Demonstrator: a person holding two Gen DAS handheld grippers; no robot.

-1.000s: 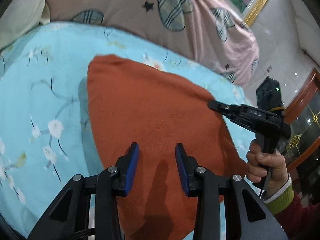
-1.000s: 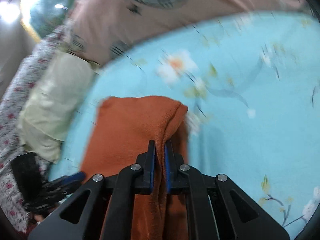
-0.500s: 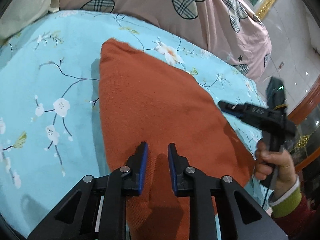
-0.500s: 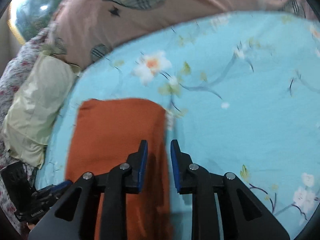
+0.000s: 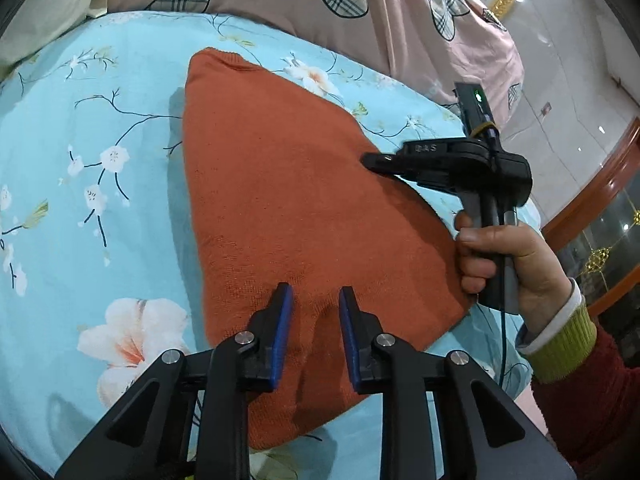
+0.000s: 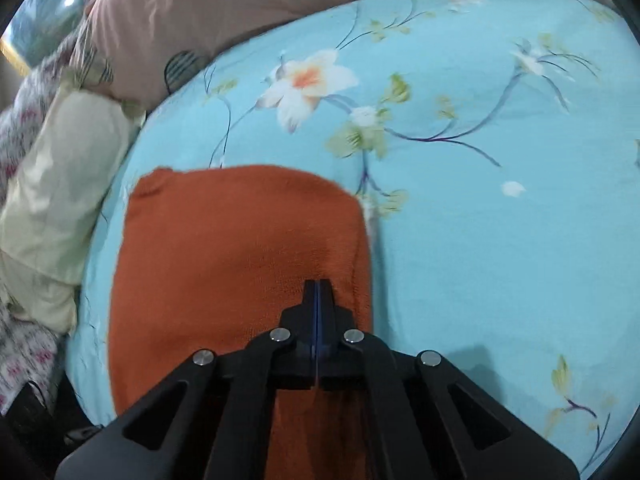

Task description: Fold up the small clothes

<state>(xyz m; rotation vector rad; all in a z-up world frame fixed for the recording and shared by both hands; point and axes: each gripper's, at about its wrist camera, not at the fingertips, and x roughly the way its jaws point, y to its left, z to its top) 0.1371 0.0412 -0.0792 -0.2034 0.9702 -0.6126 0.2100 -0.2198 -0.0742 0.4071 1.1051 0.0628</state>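
Note:
A folded orange knit garment (image 5: pixel 288 208) lies flat on the light blue floral bedsheet (image 5: pixel 80 200). It also shows in the right wrist view (image 6: pixel 240 248). My left gripper (image 5: pixel 314 304) is open, its blue pads over the garment's near part, holding nothing. My right gripper (image 6: pixel 317 286) is shut with its jaws together and nothing between them, its tip over the garment's right side. In the left wrist view the right gripper (image 5: pixel 370 160) reaches in from the right over the garment's edge, held by a hand.
A pink quilt with plaid hearts and stars (image 5: pixel 360 8) lies bunched along the far side of the bed. A pale yellow pillow (image 6: pixel 56 184) sits at the left in the right wrist view. A wooden cabinet (image 5: pixel 592 208) stands beyond the bed's right edge.
My right gripper let go of the garment's edge, opened, then shut empty over it. The garment now lies flat. My left gripper narrowed, then opened a little, and drew back.

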